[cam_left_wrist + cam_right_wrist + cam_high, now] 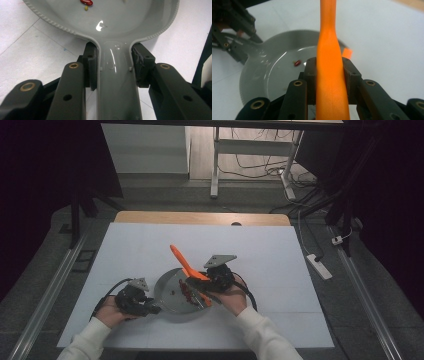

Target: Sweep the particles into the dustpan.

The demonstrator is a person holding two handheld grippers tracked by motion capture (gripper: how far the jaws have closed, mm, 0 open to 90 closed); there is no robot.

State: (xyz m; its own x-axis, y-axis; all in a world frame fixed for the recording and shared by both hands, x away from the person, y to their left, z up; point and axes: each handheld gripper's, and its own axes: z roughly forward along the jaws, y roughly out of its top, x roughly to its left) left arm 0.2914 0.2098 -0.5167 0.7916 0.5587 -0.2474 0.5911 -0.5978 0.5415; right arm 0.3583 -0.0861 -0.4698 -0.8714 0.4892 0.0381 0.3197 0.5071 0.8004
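Pan (170,292) handle clamped by left tool (113,67); right tool (329,75) grips orange spatula (330,62); no writing legible.

Table (260,245) — white sheet over a wooden top, whose far edge shows bare. One item rests on it — a grey pan (167,292), near the front edge, holding a few small red bits.

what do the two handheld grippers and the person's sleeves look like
Both the left gripper and the right gripper are black, with linked arms pinned by brass-coloured rivets and dark pads on the jaws. Each carries a grey three-cornered plate on top and trails a black cable. The sleeves are white.
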